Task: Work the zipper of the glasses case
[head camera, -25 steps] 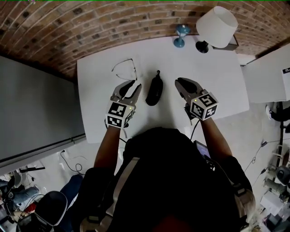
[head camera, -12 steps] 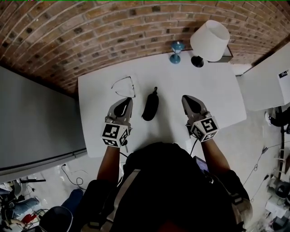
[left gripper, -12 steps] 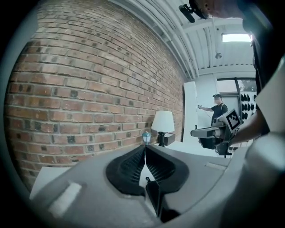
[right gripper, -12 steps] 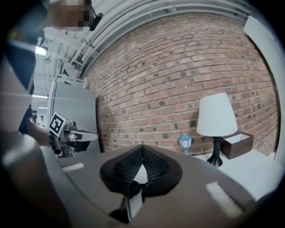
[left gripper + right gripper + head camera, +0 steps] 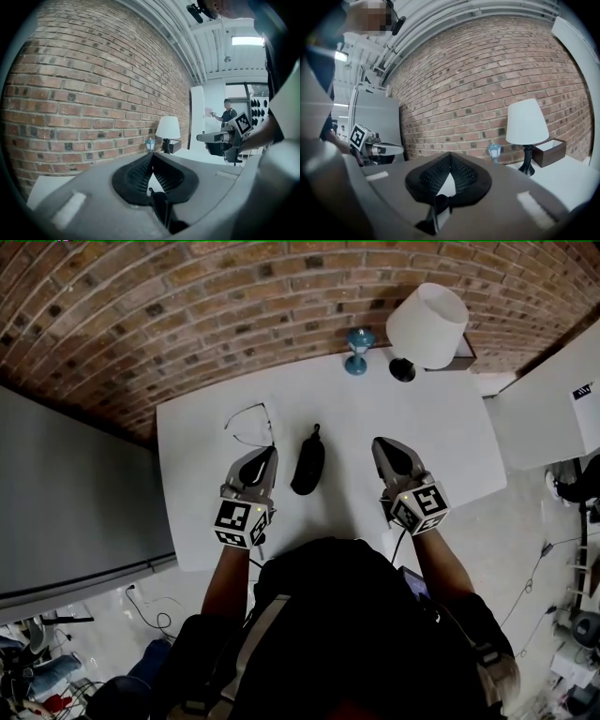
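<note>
Head view: black oblong glasses case (image 5: 307, 463) on white table (image 5: 441, 437), between left gripper (image 5: 266, 454) and right gripper (image 5: 381, 446), untouched; both grippers clenched, empty.

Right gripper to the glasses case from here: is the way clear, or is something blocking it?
Probably yes. The glasses case lies on bare table between the left gripper and right gripper, with nothing between it and the right one. That gripper's jaws are shut, so open them first.
</note>
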Demonstrator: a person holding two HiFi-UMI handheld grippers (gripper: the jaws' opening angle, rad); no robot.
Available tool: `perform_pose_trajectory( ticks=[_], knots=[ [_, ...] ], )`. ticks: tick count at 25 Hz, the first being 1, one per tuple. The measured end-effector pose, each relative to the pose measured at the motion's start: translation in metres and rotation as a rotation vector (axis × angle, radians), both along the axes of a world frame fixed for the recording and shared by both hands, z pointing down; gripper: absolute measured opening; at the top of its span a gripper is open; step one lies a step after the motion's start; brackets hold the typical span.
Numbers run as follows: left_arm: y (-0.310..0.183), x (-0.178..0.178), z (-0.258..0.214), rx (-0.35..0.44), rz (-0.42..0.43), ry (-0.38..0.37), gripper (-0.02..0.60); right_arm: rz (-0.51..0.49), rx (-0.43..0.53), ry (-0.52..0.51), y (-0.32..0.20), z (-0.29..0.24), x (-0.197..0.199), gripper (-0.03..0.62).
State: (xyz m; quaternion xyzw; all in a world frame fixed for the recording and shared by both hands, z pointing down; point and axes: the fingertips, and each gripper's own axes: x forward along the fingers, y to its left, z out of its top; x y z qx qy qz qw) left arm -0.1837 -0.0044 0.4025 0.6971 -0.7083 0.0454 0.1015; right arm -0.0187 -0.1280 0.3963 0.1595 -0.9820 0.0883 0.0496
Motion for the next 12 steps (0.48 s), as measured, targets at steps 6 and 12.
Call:
perform_pose_trajectory(
  ticks=[6,12],
  knots=[
    [-0.0022,0.0045,0.0011,-0.007,0.015,-0.005,0.006,-0.007,0.000,0.003,0.0002,0.0019,0.0002,0.003],
    [-0.0023,0.0073,0.0037,-0.007,0.025,-0.012,0.006,-0.012,-0.003,-0.008,0.0036,0.0026,-0.0013,0.003]
  ],
)
